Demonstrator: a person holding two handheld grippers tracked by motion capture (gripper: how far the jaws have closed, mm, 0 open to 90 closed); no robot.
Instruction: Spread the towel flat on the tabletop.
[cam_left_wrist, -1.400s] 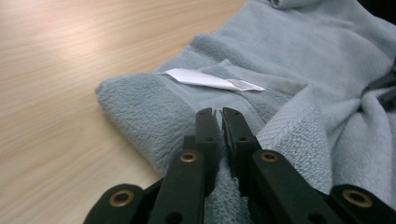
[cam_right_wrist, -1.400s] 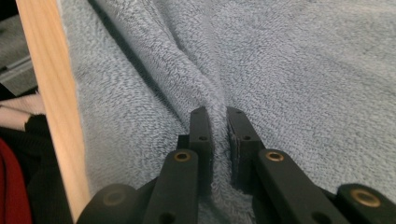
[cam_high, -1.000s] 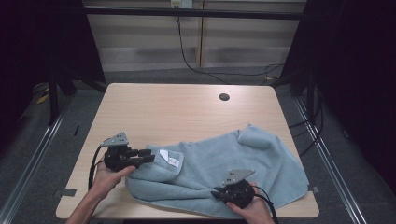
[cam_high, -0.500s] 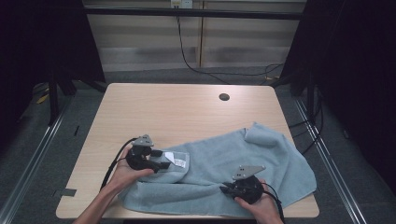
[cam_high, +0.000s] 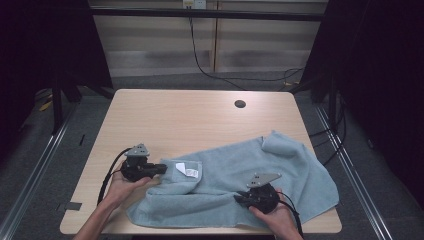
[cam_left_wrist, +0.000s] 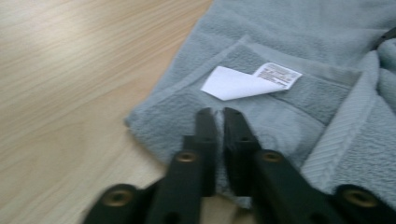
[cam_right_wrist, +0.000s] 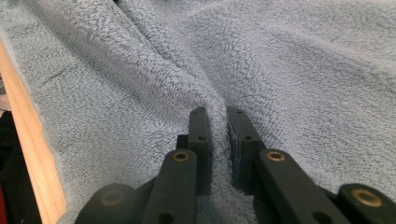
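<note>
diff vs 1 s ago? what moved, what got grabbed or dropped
The left gripper went rightward and toward the near edge, carrying the corner of the towel with its white label over the cloth, so the towel's left part bunched inward. The right gripper shifted slightly rightward. Nothing was taken hold of or let go: both jaws stay shut on towel. The table and the towel's far right corner stayed put.

The white care label (cam_left_wrist: 254, 80) on the towel (cam_left_wrist: 299, 42) bears print too blurred to read.

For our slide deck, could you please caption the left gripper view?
Left tongs pinch the edge of a grey-blue towel beside its white label.
</note>
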